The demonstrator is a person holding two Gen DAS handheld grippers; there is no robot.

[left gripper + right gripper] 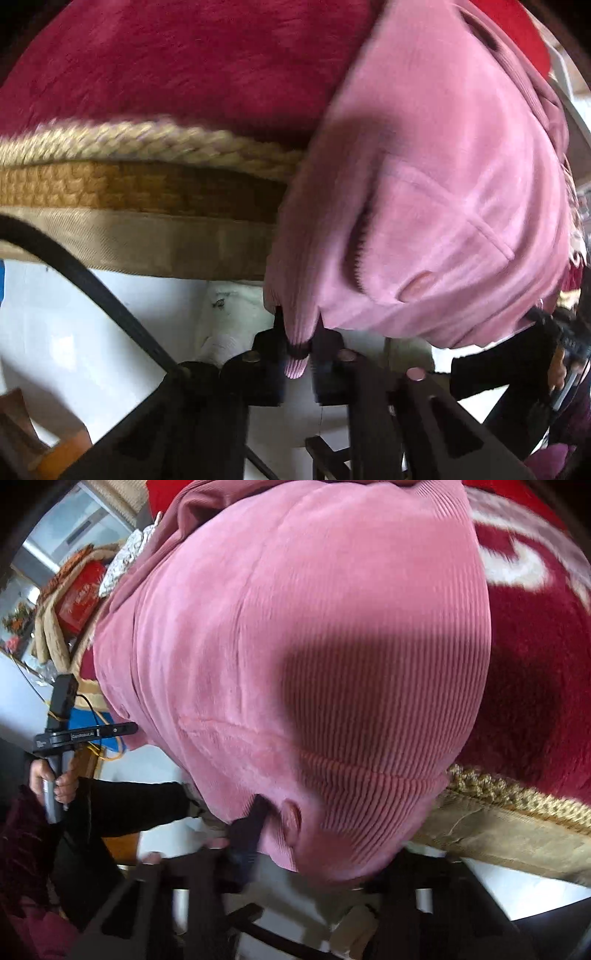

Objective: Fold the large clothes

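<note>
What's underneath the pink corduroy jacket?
Under the pink corduroy jacket lies a dark red plush blanket with a braided gold border. How far the blanket runs beneath the jacket is covered.

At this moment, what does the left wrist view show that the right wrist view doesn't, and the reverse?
Left wrist only: the left gripper shut on the pink garment's ribbed hem, a zipper, and a black cable.

Right wrist only: a hand on the other gripper's handle, a red box, and the blanket's white pattern. The right gripper's far finger is hidden behind cloth, so its grip is unclear.

Both: the pink garment draped over the red blanket with its rope trim.
</note>
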